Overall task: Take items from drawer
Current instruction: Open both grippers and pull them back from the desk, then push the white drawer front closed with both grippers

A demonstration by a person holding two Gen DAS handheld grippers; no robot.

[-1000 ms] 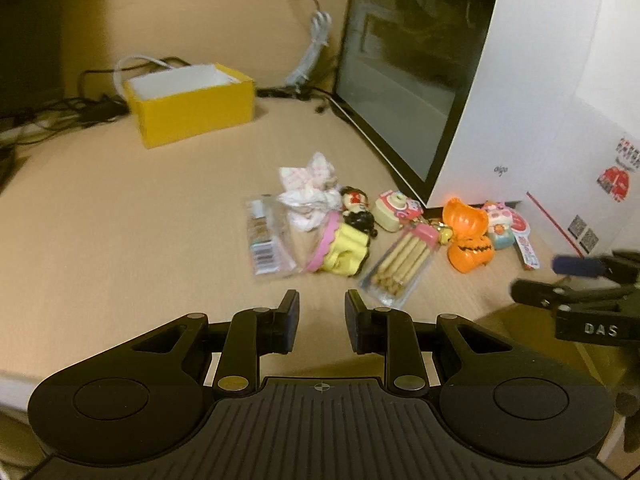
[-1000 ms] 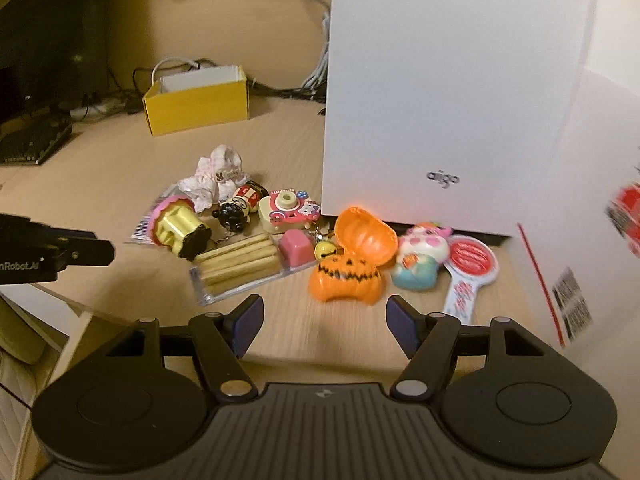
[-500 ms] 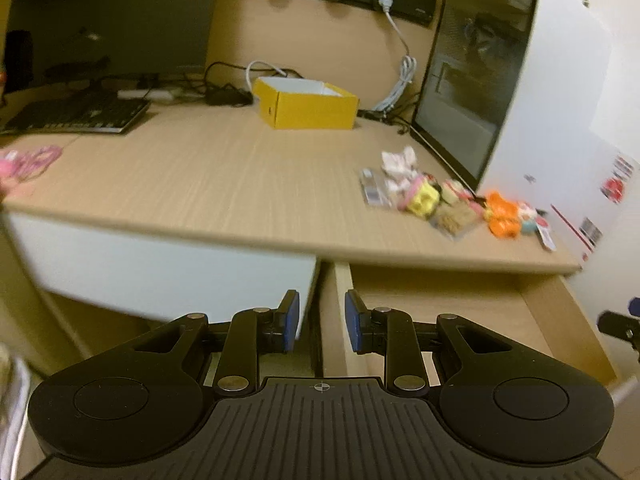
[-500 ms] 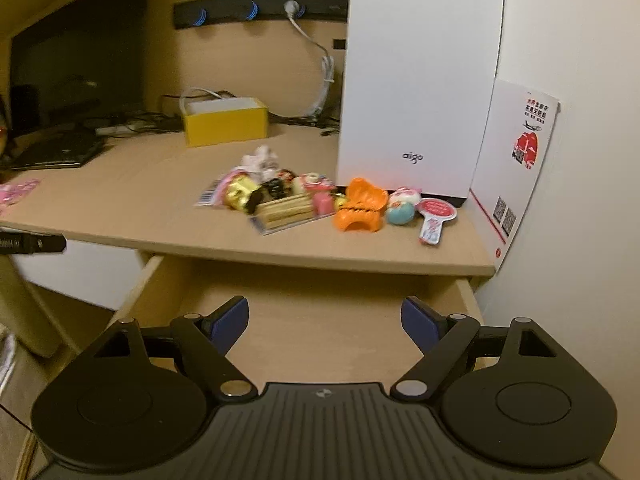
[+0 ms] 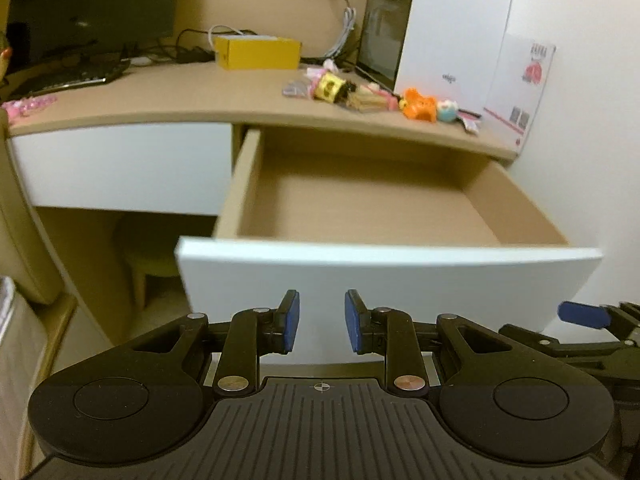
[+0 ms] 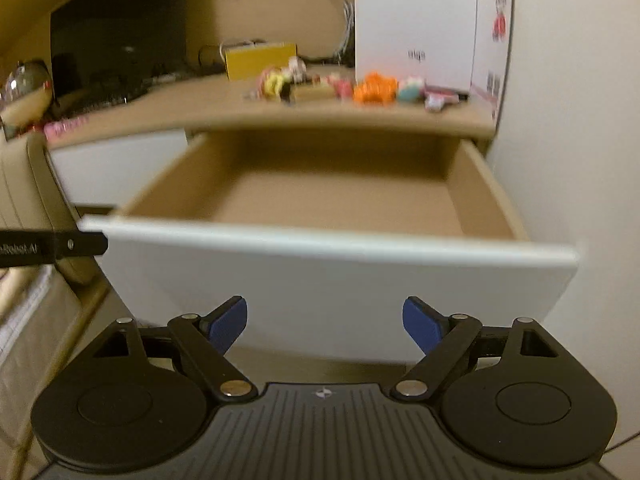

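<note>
Drawer pulled out, both grippers empty in front of it

Left gripper (image 5: 318, 322) is slightly parted on nothing; the drawer (image 5: 384, 254) shows only bare floor, though its near edge is hidden; the toys (image 5: 376, 94) lie on the desktop (image 5: 160, 92); right gripper (image 6: 325, 324) gapes wide, empty. Risk: grabbing blindly and striking the drawer front.

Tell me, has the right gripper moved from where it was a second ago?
Yes. The right gripper has pulled back and down from the toys on the desk; it now faces the open drawer's white front, empty, jaws wide.
</note>
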